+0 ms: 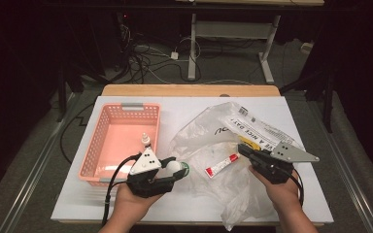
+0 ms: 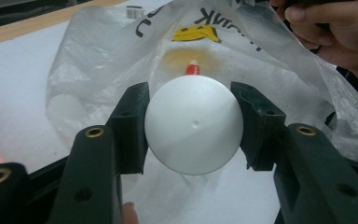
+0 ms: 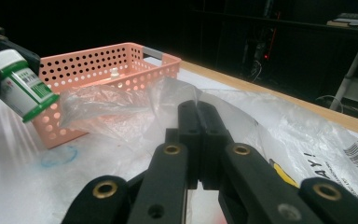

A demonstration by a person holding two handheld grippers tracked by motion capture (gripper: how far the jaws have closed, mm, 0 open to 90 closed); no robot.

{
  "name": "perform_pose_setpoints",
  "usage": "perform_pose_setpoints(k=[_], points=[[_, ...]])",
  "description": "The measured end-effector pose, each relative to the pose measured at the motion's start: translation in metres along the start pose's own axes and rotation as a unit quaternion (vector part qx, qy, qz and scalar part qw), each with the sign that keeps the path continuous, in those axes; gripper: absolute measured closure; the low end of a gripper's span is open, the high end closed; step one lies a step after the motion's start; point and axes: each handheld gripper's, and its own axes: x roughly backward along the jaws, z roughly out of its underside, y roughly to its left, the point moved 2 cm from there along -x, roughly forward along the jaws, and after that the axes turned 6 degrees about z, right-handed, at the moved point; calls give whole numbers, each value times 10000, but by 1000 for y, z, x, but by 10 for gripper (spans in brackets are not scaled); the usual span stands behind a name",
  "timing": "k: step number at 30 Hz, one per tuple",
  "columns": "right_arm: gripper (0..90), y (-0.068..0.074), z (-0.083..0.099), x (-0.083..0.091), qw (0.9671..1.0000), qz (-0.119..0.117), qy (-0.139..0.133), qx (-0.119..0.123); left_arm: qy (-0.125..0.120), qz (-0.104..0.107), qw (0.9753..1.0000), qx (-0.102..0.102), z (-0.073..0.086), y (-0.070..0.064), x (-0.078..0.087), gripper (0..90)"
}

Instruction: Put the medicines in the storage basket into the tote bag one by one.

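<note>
My left gripper [image 1: 174,171] is shut on a white bottle [image 1: 178,168] with a green label, held just above the table beside the bag's mouth. In the left gripper view the bottle's round white bottom [image 2: 193,135] sits between the jaws of this gripper [image 2: 191,122]. My right gripper [image 1: 244,149] is shut on the edge of a clear plastic bag [image 1: 213,131] and lifts it. A red and white tube [image 1: 222,165] lies inside the bag. In the right gripper view the closed jaws [image 3: 198,111] pinch the bag film [image 3: 135,109], and the bottle [image 3: 22,85] hangs at the left.
A pink perforated basket [image 1: 103,145] stands at the left of the white tabletop, with a small white bottle [image 1: 146,140] upright inside. The bag spreads over the right half of the table. Cables and a desk frame [image 1: 233,34] lie on the floor beyond.
</note>
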Motion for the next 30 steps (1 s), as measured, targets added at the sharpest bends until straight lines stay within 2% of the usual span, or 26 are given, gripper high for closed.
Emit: perform_pose_setpoints(k=[8,17,30], points=[[900,0,-1,0,10000,-9,-27,27,140,139,9997,-111,-8,-7,-32,485],[900,0,-1,1,10000,-39,-14,15,281,143,9993,-206,-14,-13,-65,485],[900,-1,-3,1,10000,-37,-50,21,270,356,9988,-217,-18,-18,-100,485]])
